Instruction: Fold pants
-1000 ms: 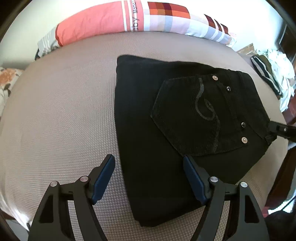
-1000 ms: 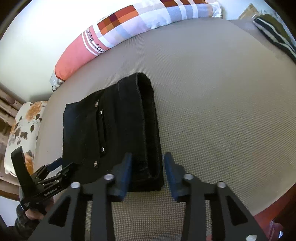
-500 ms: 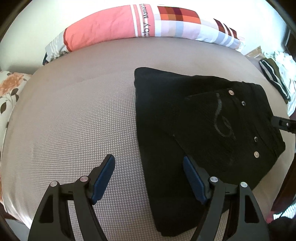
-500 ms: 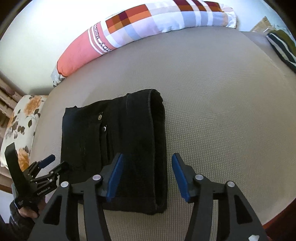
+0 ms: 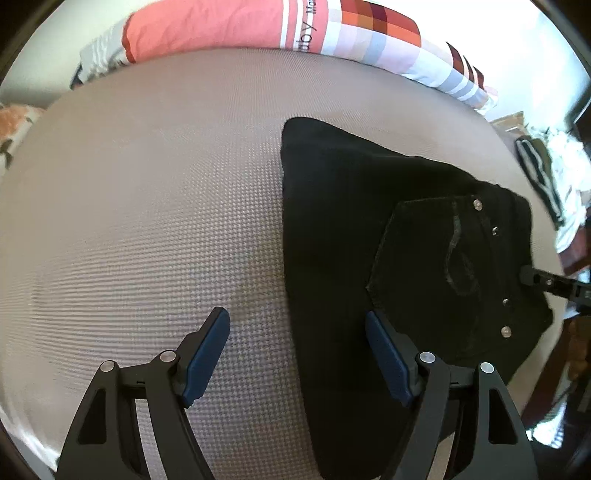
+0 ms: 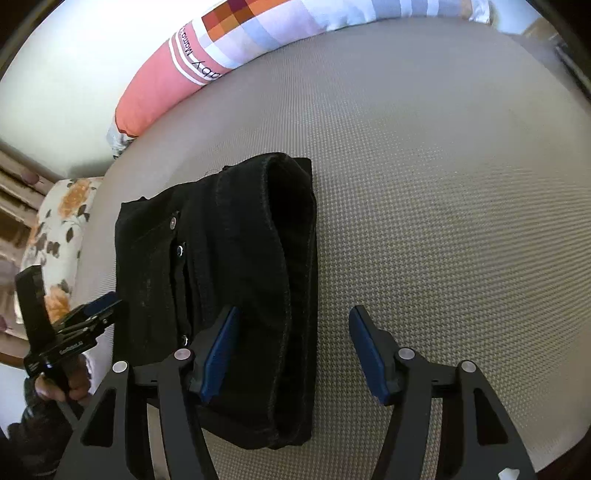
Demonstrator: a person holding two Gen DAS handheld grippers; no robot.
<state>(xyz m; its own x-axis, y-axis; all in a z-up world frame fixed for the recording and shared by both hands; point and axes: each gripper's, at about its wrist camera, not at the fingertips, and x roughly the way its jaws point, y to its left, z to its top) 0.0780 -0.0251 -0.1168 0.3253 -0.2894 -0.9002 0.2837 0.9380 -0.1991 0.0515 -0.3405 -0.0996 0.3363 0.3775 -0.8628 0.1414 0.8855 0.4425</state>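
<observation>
Left wrist view: the left gripper hovers with fingers apart over the folded black pants on the bed, back pocket showing. Right wrist view: the right gripper, fingers apart, shows the pants' rolled edge; its fingers have widened further since a second ago.

L wrist view: near hem of folded black pants runs off bottom edge, partly behind right finger of left gripper. Right gripper cut by right edge, only tip seen; fingers not resolvable. Striped garment at far right blurred, type unclear. Bolster pillow cropped at top, print partly legible. R wrist view: pants lower left corner behind gripper finger. Floral pillow mostly out of frame.
</observation>
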